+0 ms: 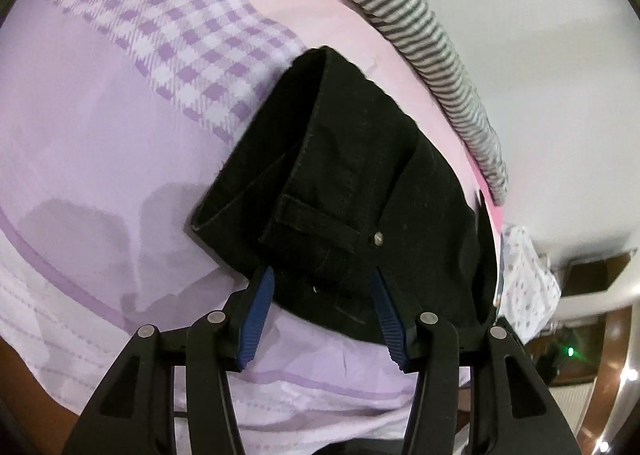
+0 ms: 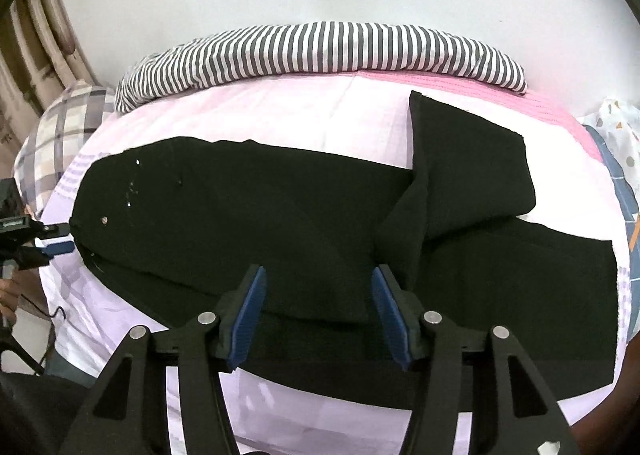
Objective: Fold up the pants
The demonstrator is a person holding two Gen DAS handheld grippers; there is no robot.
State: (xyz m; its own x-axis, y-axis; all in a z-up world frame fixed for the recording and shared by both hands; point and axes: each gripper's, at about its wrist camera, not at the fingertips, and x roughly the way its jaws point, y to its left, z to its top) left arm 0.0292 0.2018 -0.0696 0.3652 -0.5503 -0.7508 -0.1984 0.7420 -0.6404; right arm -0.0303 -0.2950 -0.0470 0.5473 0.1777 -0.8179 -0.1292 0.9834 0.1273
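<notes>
Black pants lie across a lilac bed sheet, waist at the left, legs running right, with one leg end folded back up. In the left wrist view the waistband end with a belt loop and rivet lies right ahead. My left gripper is open, its blue pads straddling the waistband edge. It also shows at the left edge of the right wrist view. My right gripper is open, low over the near edge of the pants' middle.
A striped pillow lies along the far side by a white wall. A plaid pillow is at the left. A pink blanket and patterned cloth sit at the right. The sheet has a purple checked band.
</notes>
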